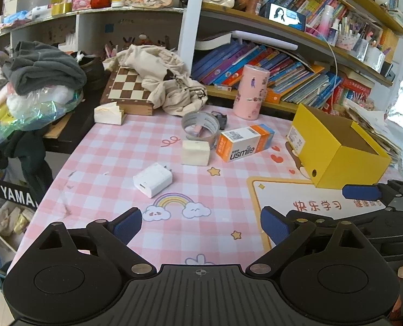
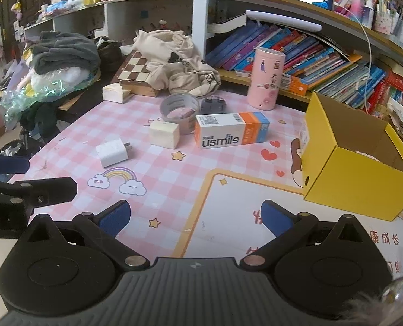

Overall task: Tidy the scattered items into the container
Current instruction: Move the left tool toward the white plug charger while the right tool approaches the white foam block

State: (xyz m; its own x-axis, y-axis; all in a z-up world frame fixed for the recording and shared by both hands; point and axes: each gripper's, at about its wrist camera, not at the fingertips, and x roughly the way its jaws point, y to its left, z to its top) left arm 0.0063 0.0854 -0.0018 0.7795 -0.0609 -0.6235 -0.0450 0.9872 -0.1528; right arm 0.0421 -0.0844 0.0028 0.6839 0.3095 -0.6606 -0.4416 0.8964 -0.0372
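The yellow box (image 2: 356, 179) at 2 o'clock on the bench (image 1: 125, 146) hides most of its inside; the roll of tape (image 1: 200, 127) partly hides a grey gadget; left tongs (image 1: 201, 224) and right tongs (image 2: 196, 218) gape wide apart, empty, touching nothing; white charger (image 1: 152, 179) at 11 o'clock.

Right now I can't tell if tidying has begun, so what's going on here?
A person holds two grippers above the table, left gripper and right gripper, both open and empty. The charger, sponge, toothpaste box and tape roll lie scattered on the mat. The yellow box waits open at the right.
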